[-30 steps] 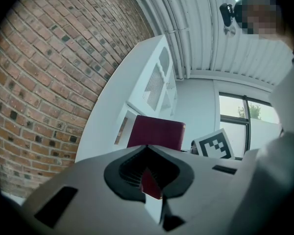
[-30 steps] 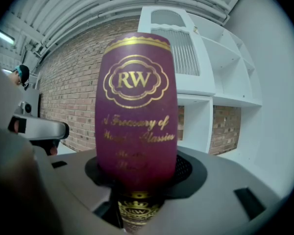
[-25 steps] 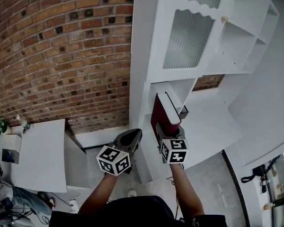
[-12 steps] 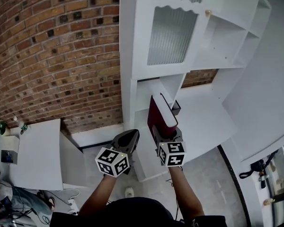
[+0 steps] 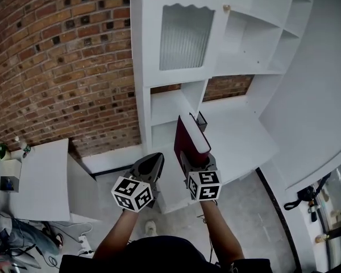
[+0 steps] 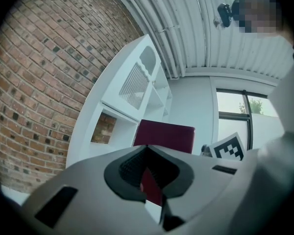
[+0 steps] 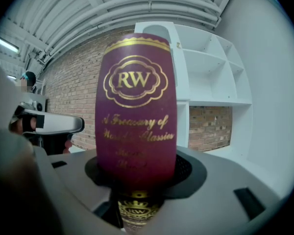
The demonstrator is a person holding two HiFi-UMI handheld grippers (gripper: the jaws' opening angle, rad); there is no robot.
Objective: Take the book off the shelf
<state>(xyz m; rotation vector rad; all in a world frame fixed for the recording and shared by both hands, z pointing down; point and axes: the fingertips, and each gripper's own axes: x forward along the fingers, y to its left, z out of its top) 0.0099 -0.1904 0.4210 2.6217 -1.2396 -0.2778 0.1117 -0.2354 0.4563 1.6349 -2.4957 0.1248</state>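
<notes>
Maroon hardback book (image 5: 188,140) stands upright, gripped by its lower end in the right gripper's (image 5: 195,162) jaws, which are spread wide round its spine. A second ago its far end was still at the mouth of the lowest compartment of the white shelf (image 5: 166,111). Now it hangs clear, and the shelf has slid away towards 12 o'clock in the head view, with more brick showing through the open compartment. The left gripper (image 5: 151,165), at 9 o'clock of the right one, has drawn back alongside; its jaws are together with only a slit between them and nothing held. In the right gripper view the spine (image 7: 136,106) bears a gold crest with "RW", then "A Treasury of" and a line ending "Classics"; the smaller gold print below is too blurred to read. A red brick wall (image 5: 62,67) fills 10 o'clock.
</notes>
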